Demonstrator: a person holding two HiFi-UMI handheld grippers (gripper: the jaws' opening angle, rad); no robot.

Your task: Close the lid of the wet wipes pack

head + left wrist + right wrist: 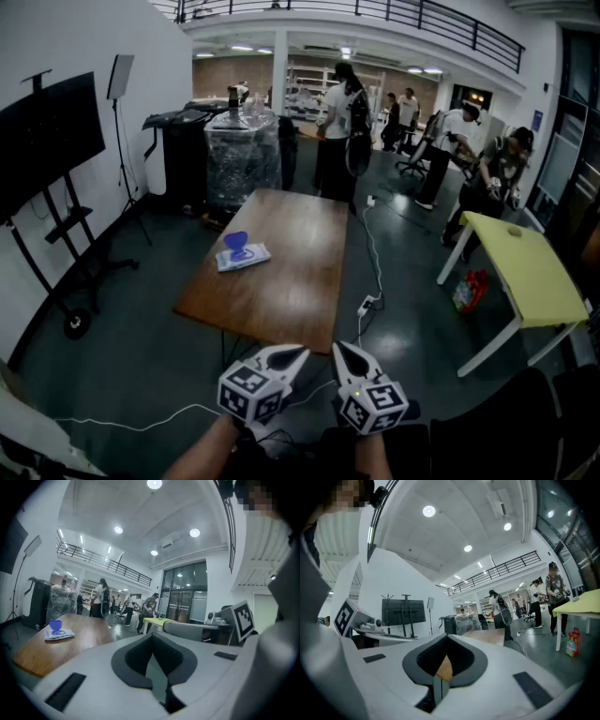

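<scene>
The wet wipes pack (pixel 244 256) lies flat near the left edge of the brown wooden table (pixel 291 281), its blue lid (pixel 236 243) standing up open. The left gripper view shows the pack (pixel 60 633) far off at the left, lid (pixel 56 626) raised. Both grippers hang low in front of the table's near edge, well short of the pack. My left gripper (pixel 298 355) is shut and holds nothing; its jaws (pixel 153 640) meet at the tip. My right gripper (pixel 339 349) also looks shut and empty (pixel 446 638). The pack does not show in the right gripper view.
A yellow-green table (pixel 525 267) stands at the right, with a red bag (pixel 469 291) under it. A power strip and cable (pixel 367 305) lie on the floor by the brown table's right corner. A screen on a stand (pixel 52 141) fills the left. Several people stand at the back.
</scene>
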